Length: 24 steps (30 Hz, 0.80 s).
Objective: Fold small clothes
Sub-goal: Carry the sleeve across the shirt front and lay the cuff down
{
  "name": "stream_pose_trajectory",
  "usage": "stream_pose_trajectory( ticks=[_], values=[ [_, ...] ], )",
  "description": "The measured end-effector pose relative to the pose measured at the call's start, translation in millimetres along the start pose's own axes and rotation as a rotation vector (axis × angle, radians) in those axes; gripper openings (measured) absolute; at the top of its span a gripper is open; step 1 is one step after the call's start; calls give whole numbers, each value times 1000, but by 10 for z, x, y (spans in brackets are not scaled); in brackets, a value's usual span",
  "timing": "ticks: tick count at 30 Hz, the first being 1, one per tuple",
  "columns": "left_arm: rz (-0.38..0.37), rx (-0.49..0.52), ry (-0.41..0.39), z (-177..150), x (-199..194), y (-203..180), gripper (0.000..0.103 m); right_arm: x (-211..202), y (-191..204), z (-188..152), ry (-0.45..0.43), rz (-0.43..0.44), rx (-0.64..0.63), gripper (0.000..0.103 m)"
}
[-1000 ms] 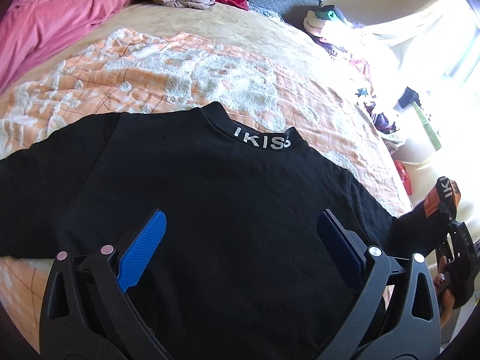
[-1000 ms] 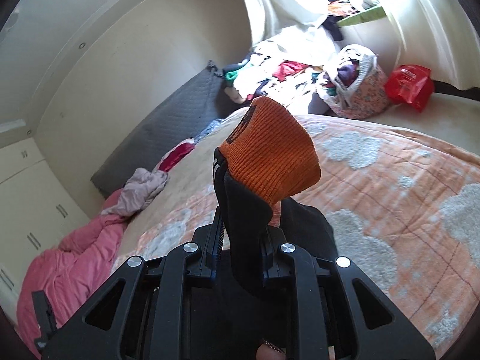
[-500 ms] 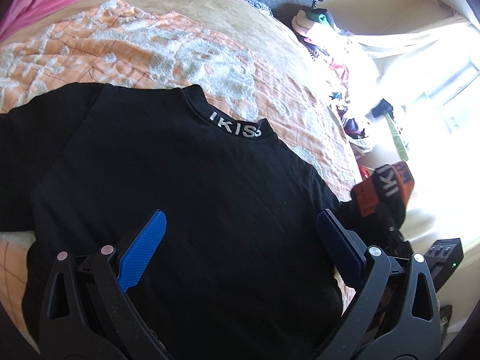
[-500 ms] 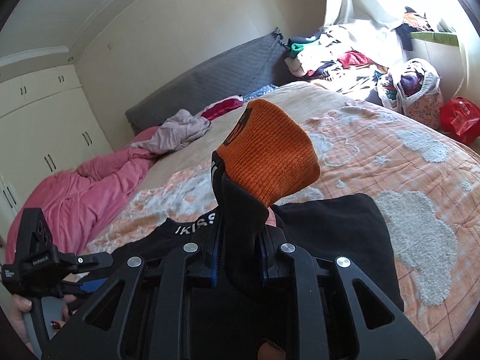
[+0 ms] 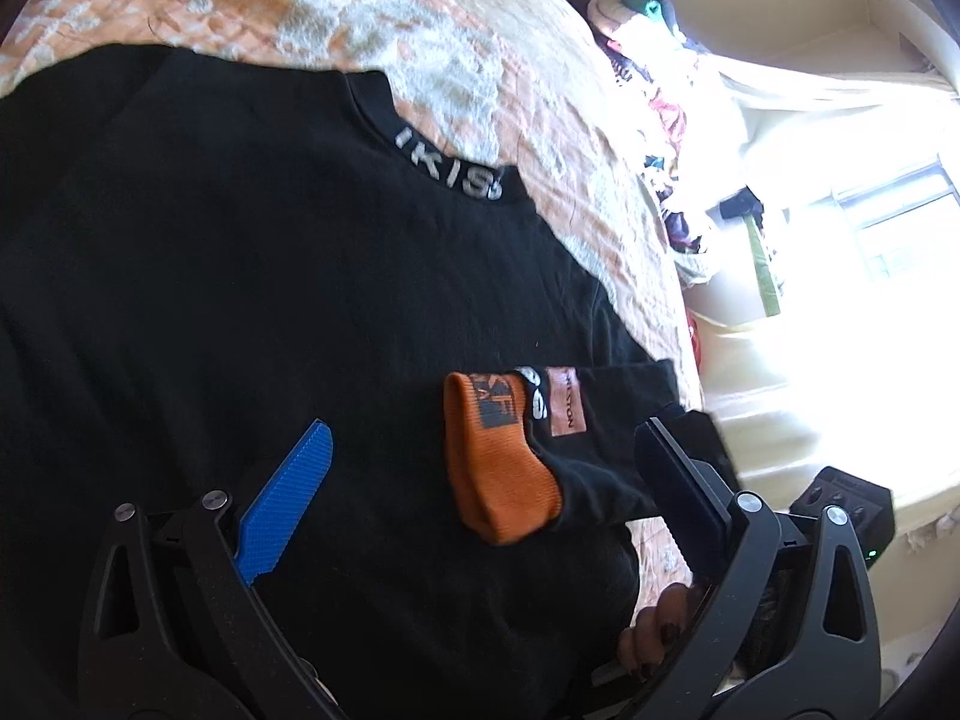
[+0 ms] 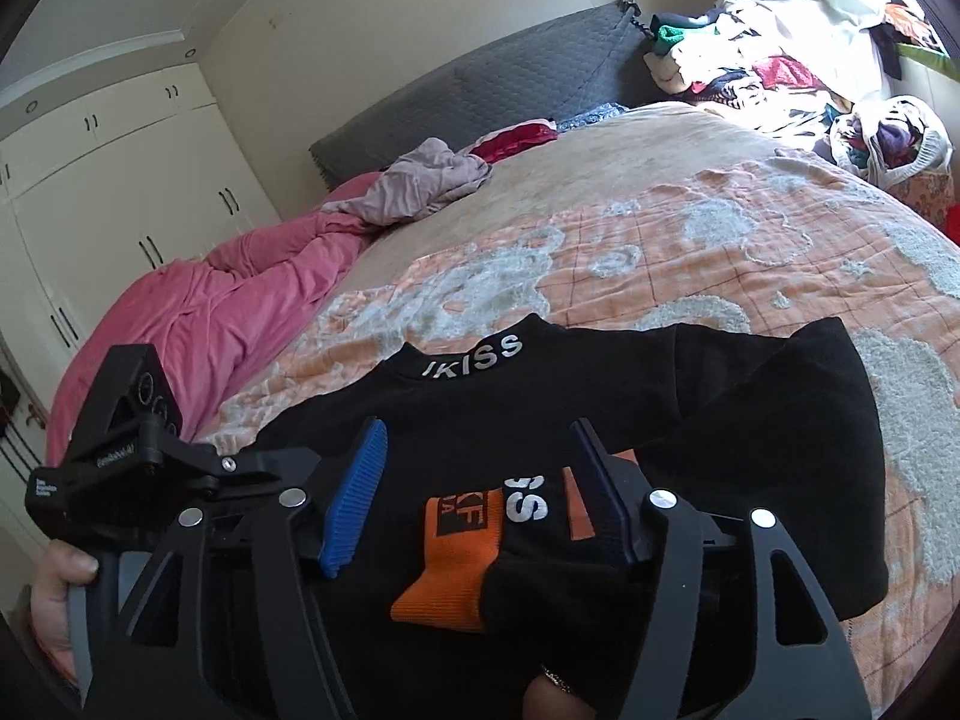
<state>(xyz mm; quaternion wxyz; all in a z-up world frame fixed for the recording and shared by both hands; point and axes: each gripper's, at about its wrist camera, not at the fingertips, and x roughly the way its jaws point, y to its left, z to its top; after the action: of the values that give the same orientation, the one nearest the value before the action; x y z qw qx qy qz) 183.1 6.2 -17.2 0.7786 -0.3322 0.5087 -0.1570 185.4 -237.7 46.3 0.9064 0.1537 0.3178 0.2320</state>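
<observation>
Orange-and-white quilted bedspread [image 6: 750, 252] carries the work; on it, near the bed's foot edge closest to us, lies our black long-sleeved top [image 5: 240, 276], spread flat with its lettered collar [image 6: 474, 354] pointing toward the grey headboard [image 6: 510, 84]. We are on the sleeve step: the right sleeve [image 5: 606, 414] is laid across the chest, its orange cuff [image 5: 498, 462] resting on the body. Our right gripper [image 6: 480, 498] has just been opening; its jaws stand apart, cuff between them but pads clear of it. Our left gripper [image 5: 480, 480] hovers over the chest, jaws wide and empty. Next, we judge, the other sleeve needs the same treatment: reach to the far side, pinch its cuff, and draw it over without dragging the body.
</observation>
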Motion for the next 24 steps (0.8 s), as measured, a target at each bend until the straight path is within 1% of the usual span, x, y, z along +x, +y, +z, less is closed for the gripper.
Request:
stream_pose_trajectory(
  ticks=[2, 4, 6, 7, 8, 9, 10, 11, 12, 13, 14, 15, 17, 19, 20, 22, 24],
  values=[
    [-18, 3, 36, -40, 113, -35, 94, -35, -51, 34, -7, -15, 16, 63],
    [-21, 26, 64, -96, 240, -110, 93, -76, -135, 60, -17, -32, 47, 64],
    [-19, 45, 81, -133, 348, -175, 86, -116, -217, 86, -23, -44, 76, 65],
    [-18, 47, 91, -154, 393, -196, 80, -149, -260, 100, -28, -53, 91, 65],
    [-17, 47, 103, -171, 464, -220, 68, -173, -291, 106, -32, -62, 100, 65],
    [-13, 48, 110, -182, 529, -242, 61, -207, -327, 117, -36, -73, 110, 66],
    [-2, 56, 115, -202, 584, -259, 61, -235, -361, 126, -42, -80, 119, 66],
    [13, 78, 116, -223, 629, -296, 57, -255, -387, 136, -48, -88, 127, 69],
    [30, 101, 113, -242, 660, -330, 47, -282, -418, 145, -56, -98, 134, 70],
    [55, 122, 100, -256, 688, -367, 40, -312, -451, 153, -64, -111, 140, 70],
    [60, 137, 96, -262, 708, -390, 29, -333, -475, 161, -69, -122, 142, 70],
    [58, 151, 94, -265, 718, -407, 19, -354, -499, 169, -72, -139, 142, 70],
    [76, 201, 80, -273, 699, -469, 12, -382, -544, 178, -76, -179, 142, 70],
    [122, 288, 41, -279, 601, -588, 10, -404, -605, 185, -73, -219, 143, 70],
    [149, 338, 5, -281, 515, -663, 9, -413, -637, 187, -71, -239, 145, 70],
    [164, 378, -48, -245, 367, -762, 8, -444, -718, 189, -75, -268, 160, 70],
    [162, 385, -100, -179, 167, -775, 4, -466, -794, 187, -76, -279, 187, 70]
  ],
)
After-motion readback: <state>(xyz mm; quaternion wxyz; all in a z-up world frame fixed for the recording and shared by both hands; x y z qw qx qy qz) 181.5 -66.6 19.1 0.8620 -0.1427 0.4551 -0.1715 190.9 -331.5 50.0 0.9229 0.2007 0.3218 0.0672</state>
